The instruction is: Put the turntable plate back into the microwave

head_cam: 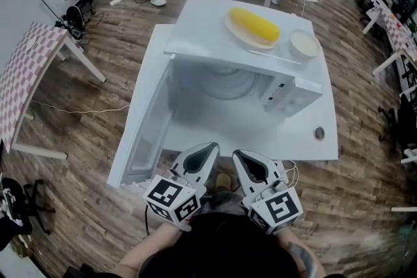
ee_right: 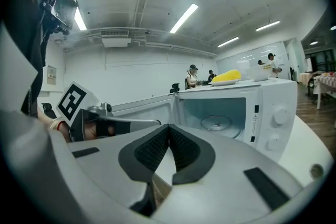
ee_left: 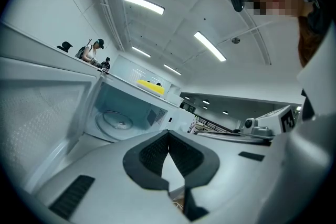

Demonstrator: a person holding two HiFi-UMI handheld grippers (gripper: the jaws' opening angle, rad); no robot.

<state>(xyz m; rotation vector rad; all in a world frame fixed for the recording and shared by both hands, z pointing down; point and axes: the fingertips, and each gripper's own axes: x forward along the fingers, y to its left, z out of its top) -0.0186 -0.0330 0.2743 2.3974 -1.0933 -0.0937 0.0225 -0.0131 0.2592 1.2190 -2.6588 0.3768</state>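
Left gripper (head_cam: 207, 150) sits at the bottom centre of the head view, pulled in close to the person's body; its jaws are pinched together at the tips and there's nothing between them, which its own view (ee_left: 168, 132) shows pretty clearly. Right gripper (head_cam: 242, 158) is just beside it, a bit right of centre; same deal, jaws clenched tip to tip on nothing (ee_right: 168, 126). Neither one touches anything on the table (head_cam: 260, 135).

The turntable plate (head_cam: 225, 83) is lying flat on the floor of the microwave (head_cam: 202, 29), in the middle of the frame; you can see it through the opening in both gripper views too (ee_left: 116, 122) (ee_right: 216, 123); well apart from both grippers. The microwave door (head_cam: 140, 127) hangs wide open toward the left side of the frame.

On top of the microwave, upper centre, there's a dish (head_cam: 236, 29) with a yellow lump of food (head_cam: 254, 24) on it; a small white bowl (head_cam: 303, 44) sits just to its right, near the corner. Far left of the frame there's a checkered table (head_cam: 26, 68) on the wood floor (head_cam: 98, 153).
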